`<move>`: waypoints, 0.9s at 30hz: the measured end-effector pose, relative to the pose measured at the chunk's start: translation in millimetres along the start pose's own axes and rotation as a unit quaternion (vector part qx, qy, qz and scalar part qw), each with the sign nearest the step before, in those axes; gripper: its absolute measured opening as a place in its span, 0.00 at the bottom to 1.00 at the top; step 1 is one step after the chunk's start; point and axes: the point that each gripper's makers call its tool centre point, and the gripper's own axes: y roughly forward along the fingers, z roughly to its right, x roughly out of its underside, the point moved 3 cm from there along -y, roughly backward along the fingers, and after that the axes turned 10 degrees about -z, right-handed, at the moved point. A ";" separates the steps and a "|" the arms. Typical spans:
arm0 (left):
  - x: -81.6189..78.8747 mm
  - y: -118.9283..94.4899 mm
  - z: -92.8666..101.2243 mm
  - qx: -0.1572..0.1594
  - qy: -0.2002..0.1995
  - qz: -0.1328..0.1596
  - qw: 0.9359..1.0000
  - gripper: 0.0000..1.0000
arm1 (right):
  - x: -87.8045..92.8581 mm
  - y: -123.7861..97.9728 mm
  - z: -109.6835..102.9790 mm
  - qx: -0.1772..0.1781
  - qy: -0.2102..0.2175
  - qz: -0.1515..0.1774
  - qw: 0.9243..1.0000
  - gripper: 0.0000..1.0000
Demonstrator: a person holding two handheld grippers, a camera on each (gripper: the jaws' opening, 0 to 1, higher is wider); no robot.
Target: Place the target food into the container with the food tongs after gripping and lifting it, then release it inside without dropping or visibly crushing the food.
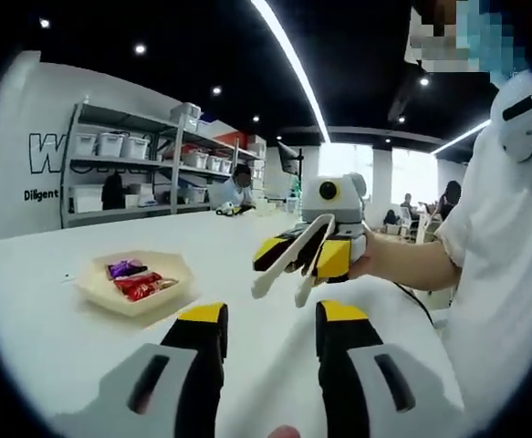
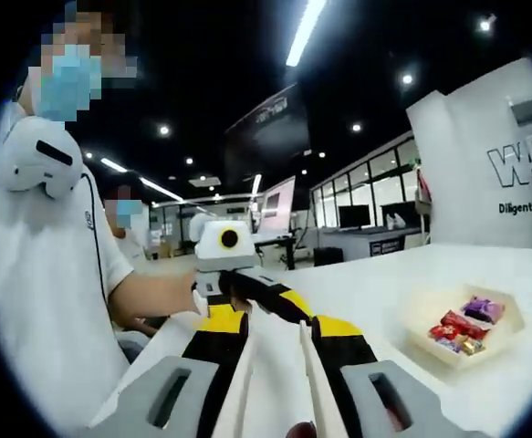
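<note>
Tongs (image 1: 293,265), cream-coloured, sit clamped between the jaws of the right hand-held gripper (image 1: 309,257), with both arms of the tongs sticking out forward and downward over the white worktop (image 1: 46,328). In the right gripper view the same tongs (image 2: 313,379) run up between that gripper's own yellow-and-black jaws, which press on them from both sides. The left hand-held gripper (image 1: 270,315) is released: its jaws stand apart with bare worktop between them and nothing in their grasp. In the right gripper view it (image 2: 275,297) appears from the left, held by a person in a white shirt (image 2: 37,301).

Food wrapped in red and purple packets (image 1: 135,281) lies in a shallow beige tray (image 1: 97,292) that rests on the worktop, well apart from both grippers. In the right gripper view the tray (image 2: 512,324) lies near the worktop's far right edge, with the packets (image 2: 462,327) inside it. Shelves (image 1: 129,169) with white bins stand behind the worktop against a white wall.
</note>
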 end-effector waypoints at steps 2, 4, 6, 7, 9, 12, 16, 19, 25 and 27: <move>-0.1 0.1 0.2 0.001 0.000 0.000 1.000 0.36 | -0.6 -0.3 -0.9 -0.003 0.000 0.002 1.000 0.21; -0.9 0.4 1.6 0.005 0.000 0.001 1.000 0.36 | -1.4 -0.8 -2.0 -0.005 -0.001 0.005 1.000 0.21; -4.6 0.0 3.3 0.011 -0.004 0.009 1.000 0.35 | -3.0 -1.0 -5.2 -0.015 0.005 0.012 1.000 0.21; -9.9 -1.7 5.6 0.024 -0.011 0.025 0.999 0.34 | -4.4 -0.9 -8.9 -0.027 0.012 0.020 0.999 0.21; -10.7 -1.5 8.4 0.030 -0.010 0.027 0.999 0.33 | -5.5 -0.8 -10.1 -0.033 0.015 0.025 0.999 0.21; -12.7 -1.7 12.9 0.043 -0.008 0.031 0.999 0.31 | -7.1 -1.1 -13.5 -0.045 0.019 0.032 0.998 0.21; -15.9 -3.0 18.2 0.059 -0.008 0.041 0.997 0.29 | -8.8 -1.1 -16.7 -0.056 0.028 0.042 0.997 0.21; -16.6 -3.1 20.9 0.066 -0.006 0.044 0.997 0.27 | -8.6 -0.4 -18.5 -0.061 0.032 0.044 0.997 0.21; -19.4 -3.9 23.0 0.078 -0.013 0.056 0.995 0.28 | -11.4 -1.5 -22.0 -0.075 0.044 0.057 0.995 0.21; -20.7 -3.5 23.9 0.081 -0.016 0.061 0.995 0.28 | -11.6 -1.4 -23.2 -0.079 0.048 0.058 0.994 0.21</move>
